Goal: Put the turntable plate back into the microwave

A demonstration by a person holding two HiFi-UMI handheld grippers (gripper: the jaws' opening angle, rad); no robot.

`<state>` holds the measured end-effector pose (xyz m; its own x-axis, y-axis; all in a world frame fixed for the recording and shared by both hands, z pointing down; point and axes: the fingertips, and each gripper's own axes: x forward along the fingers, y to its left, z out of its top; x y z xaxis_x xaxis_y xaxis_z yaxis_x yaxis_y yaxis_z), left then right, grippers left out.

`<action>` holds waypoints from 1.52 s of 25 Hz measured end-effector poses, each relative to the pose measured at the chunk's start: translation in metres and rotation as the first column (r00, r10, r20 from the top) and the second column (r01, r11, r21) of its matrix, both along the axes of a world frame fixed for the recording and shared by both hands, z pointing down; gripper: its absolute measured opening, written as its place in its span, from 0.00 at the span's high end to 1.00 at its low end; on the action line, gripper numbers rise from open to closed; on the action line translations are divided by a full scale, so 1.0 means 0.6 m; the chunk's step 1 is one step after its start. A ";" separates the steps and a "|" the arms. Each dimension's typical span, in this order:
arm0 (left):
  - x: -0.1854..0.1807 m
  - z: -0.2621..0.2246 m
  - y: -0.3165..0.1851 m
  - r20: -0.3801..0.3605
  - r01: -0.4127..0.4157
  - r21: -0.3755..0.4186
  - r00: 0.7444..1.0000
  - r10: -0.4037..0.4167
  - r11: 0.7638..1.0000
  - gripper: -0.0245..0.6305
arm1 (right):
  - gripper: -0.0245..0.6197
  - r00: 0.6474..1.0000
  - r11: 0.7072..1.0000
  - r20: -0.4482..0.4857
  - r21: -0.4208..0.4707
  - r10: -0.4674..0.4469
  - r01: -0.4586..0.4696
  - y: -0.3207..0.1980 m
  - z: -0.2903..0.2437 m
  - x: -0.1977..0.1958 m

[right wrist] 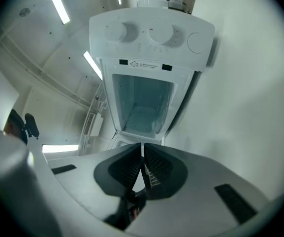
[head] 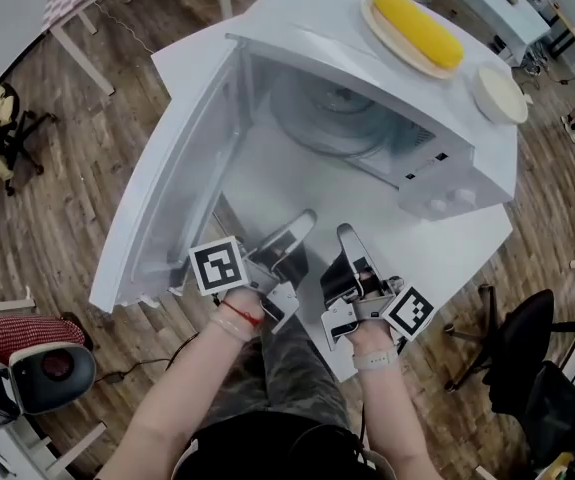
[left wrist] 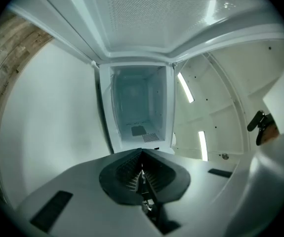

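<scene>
The white microwave (head: 437, 183) stands on a white table (head: 457, 253) with its door (head: 177, 183) swung wide open to the left. Inside its cavity lies a round glass turntable plate (head: 329, 120). My left gripper (head: 302, 223) and right gripper (head: 348, 236) sit side by side on the table in front of the opening, both shut with nothing between the jaws. The left gripper (left wrist: 142, 155) looks into the cavity (left wrist: 138, 107). The right gripper (right wrist: 142, 149) faces the same cavity (right wrist: 142, 102), below the knobs (right wrist: 160, 33). The plate is too faint to make out in either gripper view.
On top of the microwave rest a plate holding a yellow corn-like thing (head: 419, 30) and a white bowl (head: 500, 94). The table's front edge lies just under my hands. A black office chair (head: 527, 368) stands to the right, more chairs (head: 2, 133) on the wooden floor to the left.
</scene>
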<state>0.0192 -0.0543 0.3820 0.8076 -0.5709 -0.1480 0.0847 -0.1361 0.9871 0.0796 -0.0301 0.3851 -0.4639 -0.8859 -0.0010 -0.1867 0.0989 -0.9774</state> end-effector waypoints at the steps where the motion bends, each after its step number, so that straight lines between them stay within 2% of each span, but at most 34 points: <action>1: 0.002 -0.006 0.011 -0.003 -0.008 0.013 1.000 0.008 1.000 0.94 | 0.90 1.000 1.000 -0.012 0.004 -0.007 0.007 0.010 -0.003 -0.002; 6: 0.004 -0.017 0.060 0.019 -0.023 0.042 1.000 0.022 0.999 0.94 | 0.90 0.998 0.999 -0.059 0.017 -0.026 0.027 0.057 -0.016 -0.010; 19: -0.013 -0.065 0.136 -0.040 0.030 0.053 0.999 -0.028 0.998 0.94 | 0.92 0.995 0.998 -0.098 0.052 -0.023 0.028 0.141 -0.056 -0.022; 21: -0.013 -0.066 0.147 -0.026 0.028 0.060 0.999 -0.027 0.998 0.94 | 0.92 0.990 0.998 -0.137 0.058 -0.027 0.035 0.152 -0.061 -0.026; 23: -0.012 -0.064 0.158 0.029 0.019 0.087 0.999 -0.021 0.996 0.94 | 0.92 0.974 0.997 -0.225 0.055 -0.036 0.050 0.165 -0.060 -0.029; 26: -0.015 -0.058 0.169 0.186 -0.010 0.192 0.982 -0.027 0.981 0.94 | 0.92 0.914 0.995 -0.403 0.051 -0.055 0.082 0.179 -0.055 -0.027; 29: -0.015 -0.054 0.181 0.318 -0.045 0.273 0.947 -0.045 0.961 0.94 | 0.92 0.846 0.988 -0.529 0.081 -0.066 0.128 0.188 -0.061 -0.032; 31: -0.016 -0.053 0.190 0.404 -0.073 0.331 0.912 -0.072 0.941 0.94 | 0.92 0.793 0.982 -0.605 0.102 -0.066 0.159 0.195 -0.063 -0.039; 35: -0.026 -0.058 0.200 0.517 -0.098 0.433 0.841 -0.158 0.896 0.94 | 0.92 0.650 0.972 -0.759 0.122 -0.040 0.203 0.209 -0.065 -0.044; 37: -0.032 -0.058 0.204 0.564 -0.112 0.474 0.800 -0.203 0.873 0.94 | 0.92 0.599 0.967 -0.800 0.131 -0.026 0.217 0.215 -0.066 -0.047; 38: -0.034 -0.058 0.205 0.583 -0.121 0.490 0.782 -0.222 0.863 0.94 | 0.92 0.585 0.966 -0.811 0.134 -0.020 0.220 0.218 -0.066 -0.048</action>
<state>-0.0009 0.0690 0.3470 0.7910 -0.6044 0.0951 -0.5214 -0.5844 0.6218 0.0508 0.1008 0.3456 -0.4668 -0.8463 0.2567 -0.8506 0.3503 -0.3921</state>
